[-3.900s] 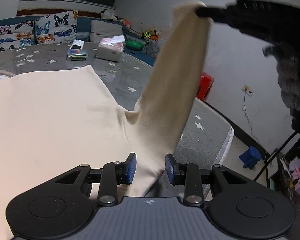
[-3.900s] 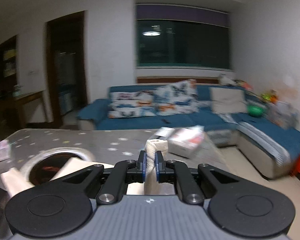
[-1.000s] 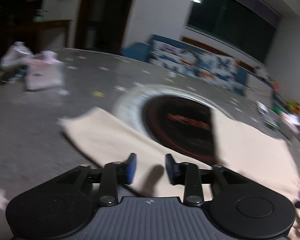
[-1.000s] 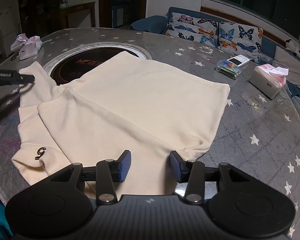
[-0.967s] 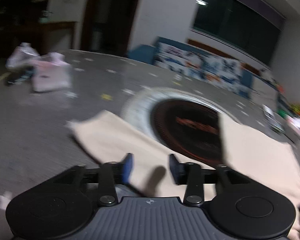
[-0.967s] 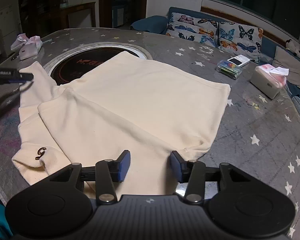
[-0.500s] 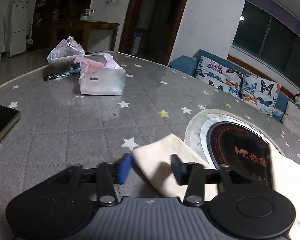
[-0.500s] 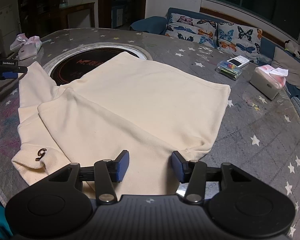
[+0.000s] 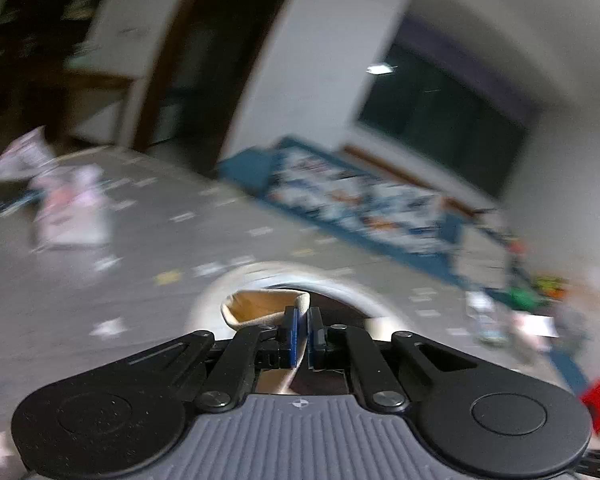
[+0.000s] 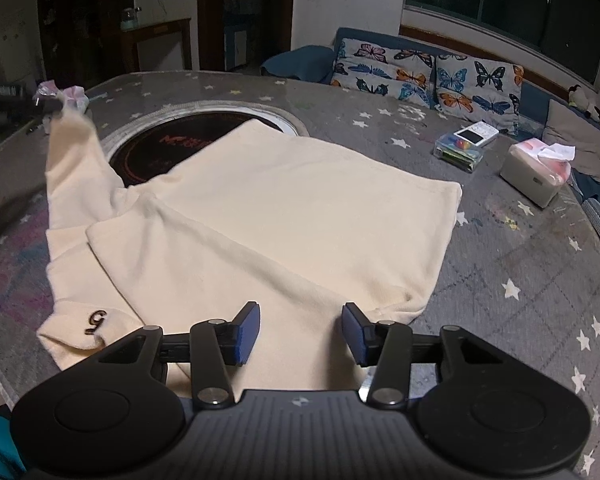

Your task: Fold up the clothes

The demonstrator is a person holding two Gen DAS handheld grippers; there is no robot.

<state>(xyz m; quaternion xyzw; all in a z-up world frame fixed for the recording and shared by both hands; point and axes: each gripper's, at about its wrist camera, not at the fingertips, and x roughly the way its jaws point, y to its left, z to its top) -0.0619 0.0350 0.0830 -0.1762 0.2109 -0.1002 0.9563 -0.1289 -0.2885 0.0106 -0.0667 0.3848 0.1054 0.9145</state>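
A cream sweatshirt (image 10: 260,216) lies spread on the grey star-patterned table (image 10: 520,248), with one sleeve folded across its body and a dark "G" mark on that sleeve's cuff (image 10: 96,320). My left gripper (image 9: 302,334) is shut on the cuff of the other sleeve (image 9: 260,310); in the right wrist view that sleeve (image 10: 74,148) is lifted up off the table at the far left. My right gripper (image 10: 300,334) is open and empty, low over the near hem of the sweatshirt.
A round black inset (image 10: 168,152) with a silver ring sits in the table, partly under the sweatshirt. A tissue box (image 10: 536,174) and a small clear box (image 10: 460,152) stand at the right. A pink bag (image 10: 74,96) lies far left. A sofa (image 10: 420,68) lies beyond.
My left gripper has closed on the sleeve cuff and lifted it off the table, swinging fast so its view blurs. The right gripper has stayed in place, open.
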